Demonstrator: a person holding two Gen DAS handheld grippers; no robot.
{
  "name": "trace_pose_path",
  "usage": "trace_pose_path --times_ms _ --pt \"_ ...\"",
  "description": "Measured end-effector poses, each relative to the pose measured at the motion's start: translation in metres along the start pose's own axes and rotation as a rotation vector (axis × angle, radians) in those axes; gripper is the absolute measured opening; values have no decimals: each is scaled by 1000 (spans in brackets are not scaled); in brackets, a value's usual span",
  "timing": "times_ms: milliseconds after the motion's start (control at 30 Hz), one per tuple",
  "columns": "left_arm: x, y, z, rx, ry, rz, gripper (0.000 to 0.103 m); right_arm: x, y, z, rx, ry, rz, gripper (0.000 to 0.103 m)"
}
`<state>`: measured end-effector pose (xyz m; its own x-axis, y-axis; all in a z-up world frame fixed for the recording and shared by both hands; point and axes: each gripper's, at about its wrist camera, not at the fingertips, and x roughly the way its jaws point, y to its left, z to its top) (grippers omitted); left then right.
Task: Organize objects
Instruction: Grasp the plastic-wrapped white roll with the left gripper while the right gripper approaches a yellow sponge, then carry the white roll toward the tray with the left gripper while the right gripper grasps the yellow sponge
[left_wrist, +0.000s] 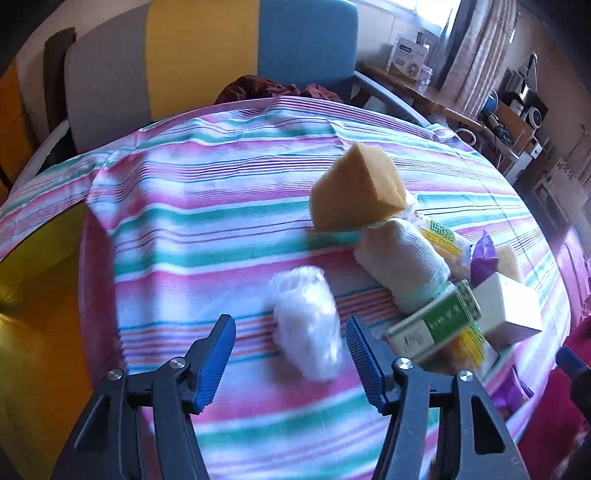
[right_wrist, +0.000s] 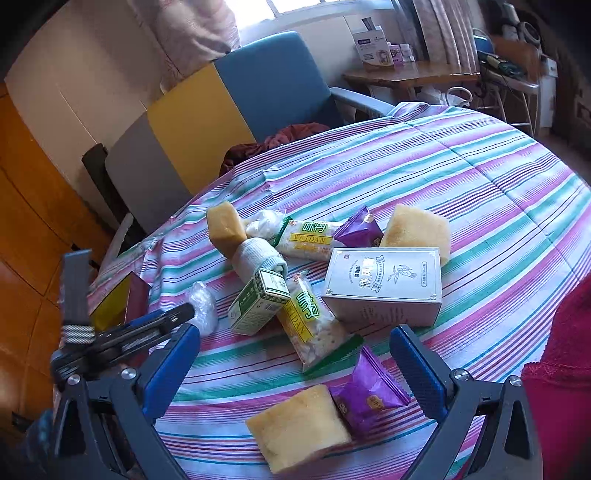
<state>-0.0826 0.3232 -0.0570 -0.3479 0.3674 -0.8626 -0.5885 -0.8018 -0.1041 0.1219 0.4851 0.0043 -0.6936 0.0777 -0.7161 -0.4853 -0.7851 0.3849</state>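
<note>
Objects: heaped on striped tablecloth (right_wrist: 480, 192)
Left gripper (left_wrist: 291, 354): spread wide, holding nothing; crumpled clear plastic wad (left_wrist: 308, 325) between the fingers
Right gripper (right_wrist: 295, 369): spread wide, holding nothing; purple packet (right_wrist: 369, 395) and yellow sponge (right_wrist: 299, 424) just ahead
Further out: green box (right_wrist: 258, 306), white box (right_wrist: 384, 286)

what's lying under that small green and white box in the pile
The green and white box rests on a rolled white cloth at its far end and a Weidan cracker packet beside it. What lies beneath its middle is hidden.
</note>
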Motion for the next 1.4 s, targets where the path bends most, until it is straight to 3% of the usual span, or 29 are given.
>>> trace_pose_path --times_ms 133,167,200,300,367,533,600,733,1033,1167,1400 --pt "22 -5 8 31 4 38 51 0 -2 1 10 -1 11 103" --pt "29 -5 8 38 24 49 36 1 -2 1 12 -1 13 103" --pt "36 -4 6 41 47 56 36 1 -3 1 16 1 14 103" --pt "33 -9 -3 110 -2 87 34 3 -5 2 23 18 26 103" --pt "27 -8 -9 106 -6 94 34 6 -6 2 28 37 29 103" --pt "-6 -6 -30 106 -63 62 34 10 -26 5 144 69 40 100" --pt "-19 -5 -35 112 -86 51 34 21 -27 4 134 160 125 82" --pt "-49 -5 -45 118 -130 13 34 31 -3 -4 -5 279 162 81" --pt "-84 7 -62 97 -173 -16 34 39 39 -32 -254 415 57 87" --pt "-94 14 -70 87 -185 -23 34 50 45 -37 -318 464 -14 93" --pt "-113 36 -85 43 -206 -28 34 67 45 -43 -370 544 -111 93"
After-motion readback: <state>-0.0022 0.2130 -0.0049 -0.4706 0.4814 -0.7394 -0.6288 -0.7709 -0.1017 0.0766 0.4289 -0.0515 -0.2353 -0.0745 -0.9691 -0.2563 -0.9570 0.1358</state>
